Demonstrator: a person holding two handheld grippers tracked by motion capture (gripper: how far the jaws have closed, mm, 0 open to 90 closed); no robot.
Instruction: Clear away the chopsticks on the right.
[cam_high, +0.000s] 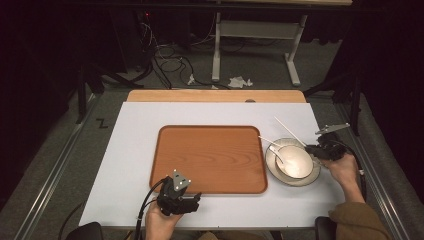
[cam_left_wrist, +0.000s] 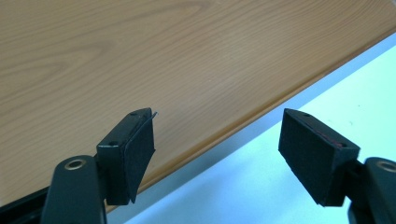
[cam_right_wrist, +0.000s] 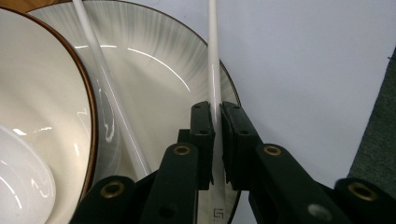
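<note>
Bowl (cam_high: 295, 161) on plate (cam_high: 272, 167) (right of tray (cam_high: 210, 159)), chopsticks (cam_high: 289, 130) across plate rim, spoon (cam_high: 276, 151) in bowl

The tray (cam_high: 210, 160) looks like wood, with a smooth, matt, grained surface. The plate (cam_right_wrist: 154, 70) right of the tray is glossy glazed ceramic with fine grey streaks and a brown rim; the bowl (cam_right_wrist: 42, 93) on it is glossy too. The chopsticks (cam_right_wrist: 214, 56) look like smooth white plastic. The right gripper (cam_right_wrist: 217, 135) has matt black pads (cam_right_wrist: 233, 135). The sheet (cam_high: 135, 150) under the tray looks matt white.
</note>
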